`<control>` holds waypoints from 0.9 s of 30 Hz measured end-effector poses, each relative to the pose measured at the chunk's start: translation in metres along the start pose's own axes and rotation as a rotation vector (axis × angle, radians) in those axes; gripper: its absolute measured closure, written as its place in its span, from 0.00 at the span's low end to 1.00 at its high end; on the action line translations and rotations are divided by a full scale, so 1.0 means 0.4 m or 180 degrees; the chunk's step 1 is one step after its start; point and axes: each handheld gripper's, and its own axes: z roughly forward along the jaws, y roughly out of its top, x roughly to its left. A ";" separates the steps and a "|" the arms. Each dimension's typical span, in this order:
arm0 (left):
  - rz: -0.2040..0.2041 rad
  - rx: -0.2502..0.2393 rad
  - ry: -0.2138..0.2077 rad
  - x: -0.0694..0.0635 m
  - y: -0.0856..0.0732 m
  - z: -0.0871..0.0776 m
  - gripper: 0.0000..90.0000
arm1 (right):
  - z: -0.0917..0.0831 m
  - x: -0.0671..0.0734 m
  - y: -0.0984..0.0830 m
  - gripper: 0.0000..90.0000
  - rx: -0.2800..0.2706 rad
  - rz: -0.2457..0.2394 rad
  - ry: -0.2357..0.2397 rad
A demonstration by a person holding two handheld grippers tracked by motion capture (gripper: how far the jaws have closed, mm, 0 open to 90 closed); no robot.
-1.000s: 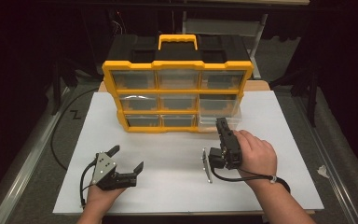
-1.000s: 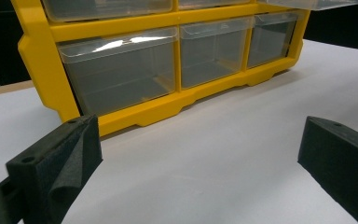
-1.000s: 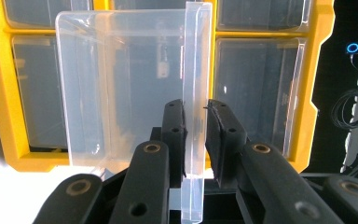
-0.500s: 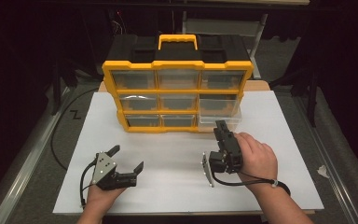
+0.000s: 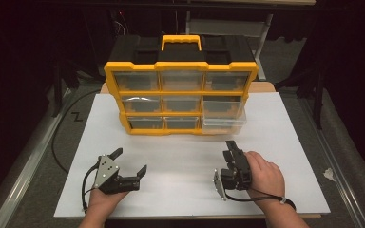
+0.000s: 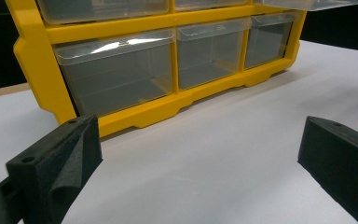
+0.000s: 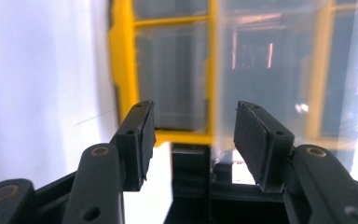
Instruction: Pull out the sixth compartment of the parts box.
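Observation:
A yellow organizer (image 5: 180, 71) with clear drawers stands at the back of the white tabletop (image 5: 180, 156). Its lower right drawer (image 5: 223, 116) sticks out toward me. My left gripper (image 5: 130, 161) rests near the front left, open wide; in the left gripper view its jaws (image 6: 200, 144) frame the organizer's bottom row (image 6: 135, 112) with nothing between them. My right gripper (image 5: 230, 148) lies turned on its side in front of the pulled-out drawer. Its jaws (image 7: 193, 123) have just been opening and stand apart, empty, facing the yellow frame (image 7: 121, 70) and the clear drawer (image 7: 284, 70).
A black cable (image 5: 59, 142) loops on the floor left of the table beside a metal rail. A small crumpled white scrap (image 5: 329, 175) lies on the floor at the right. Bare white surface stretches between the grippers and the organizer.
The right hand has sunk toward the table and drawn back nearer the front edge, and its jaws have parted. The left gripper has stayed where it was.

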 end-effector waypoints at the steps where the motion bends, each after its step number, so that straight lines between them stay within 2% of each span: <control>1: 0.0000 0.0000 0.0000 0.000 0.000 0.000 0.00 | 0.000 0.009 -0.004 0.55 0.0014 0.0017 0.0014; 4: 0.0004 0.0003 -0.0002 0.000 0.000 -0.001 0.00 | -0.001 0.039 -0.022 0.55 0.0040 0.0000 0.0088; 6: 0.0007 0.0004 -0.0002 0.000 0.000 -0.001 0.00 | -0.004 0.065 -0.037 0.55 0.0077 0.0046 0.0142; 10: 0.0009 0.0007 -0.0003 0.000 -0.001 0.000 0.00 | -0.008 0.089 -0.064 0.54 0.0127 0.0012 0.0221; 15: 0.0011 0.0012 -0.0004 -0.002 -0.001 -0.001 0.00 | -0.015 0.091 -0.106 0.54 0.0197 0.0063 0.0182; 18: 0.0005 0.0014 -0.0007 -0.003 -0.001 -0.002 0.00 | -0.015 0.094 -0.127 0.53 0.0260 0.0133 0.0227; 27: 0.0011 0.0034 -0.0014 -0.004 -0.002 0.002 0.00 | 0.005 0.091 -0.141 0.51 0.0272 0.0145 0.0255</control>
